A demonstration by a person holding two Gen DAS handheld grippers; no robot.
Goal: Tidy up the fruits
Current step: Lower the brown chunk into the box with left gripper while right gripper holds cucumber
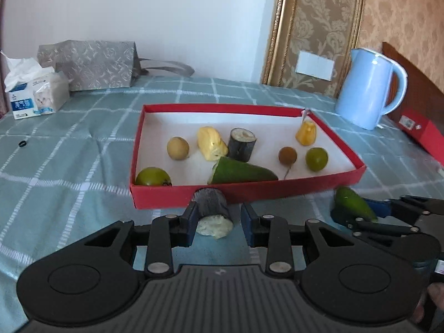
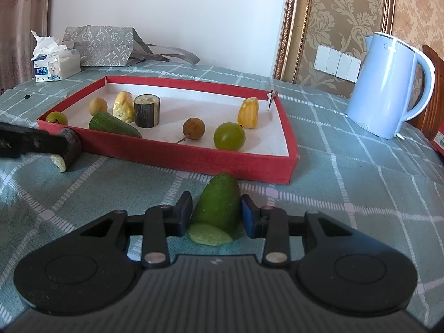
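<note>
tablecloth (image 2: 347,172): woven cloth, matt
red tray (image 2: 194,161): matt card, paper-lined
kettle (image 2: 388,83): smooth, glossy
bag (image 1: 91,63): patterned paper

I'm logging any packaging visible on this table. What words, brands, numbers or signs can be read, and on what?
Tissue box: blue label with a kitten picture and printed characters, too blurred to read.
Red box beside the kettle: a small white sticker, too small to read.
Nothing else carries readable text.
</note>
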